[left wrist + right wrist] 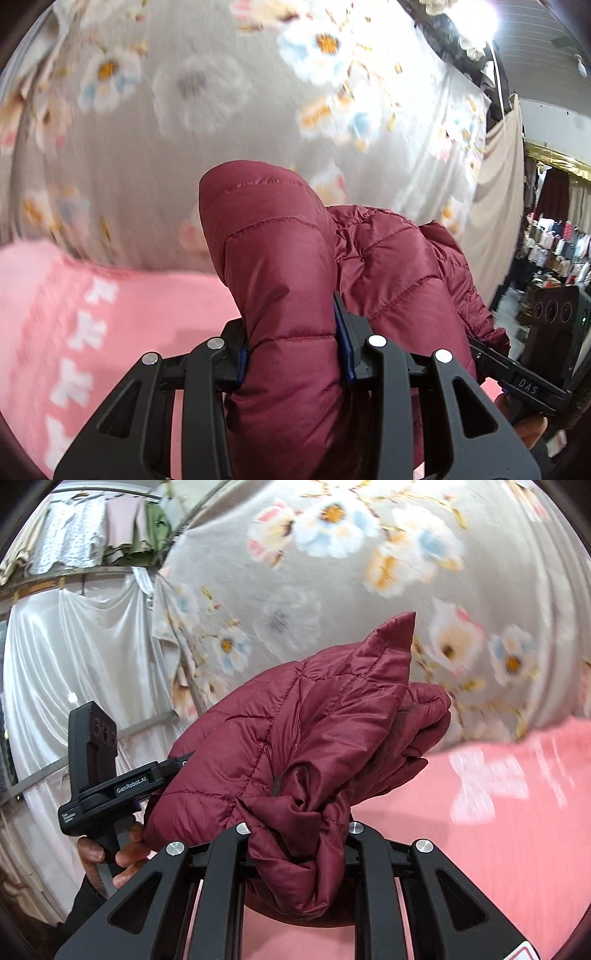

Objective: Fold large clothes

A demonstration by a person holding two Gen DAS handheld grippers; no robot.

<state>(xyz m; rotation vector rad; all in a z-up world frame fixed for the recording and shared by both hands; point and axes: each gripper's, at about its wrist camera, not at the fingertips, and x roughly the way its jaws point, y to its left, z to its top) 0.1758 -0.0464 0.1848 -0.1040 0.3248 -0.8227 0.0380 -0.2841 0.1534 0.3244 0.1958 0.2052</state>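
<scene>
A dark red quilted puffer jacket (280, 266) is held up off the pink bedcover (74, 325) by both grippers. My left gripper (295, 354) is shut on a thick padded fold of it, which bulges up between the fingers. My right gripper (295, 834) is shut on a bunched part of the same jacket (314, 731), whose folded bulk rises above the fingers with one pointed corner at top. The left gripper's body (99, 775) and the hand holding it show at left in the right wrist view; the right gripper's body (524, 380) shows at right in the left wrist view.
A grey floral sheet (221, 110) hangs behind the bed as a backdrop. The pink cover (480, 849) with white patterns lies below. White satin drapes (74, 646) and hanging clothes are at left; shop racks with goods (554, 251) are at far right.
</scene>
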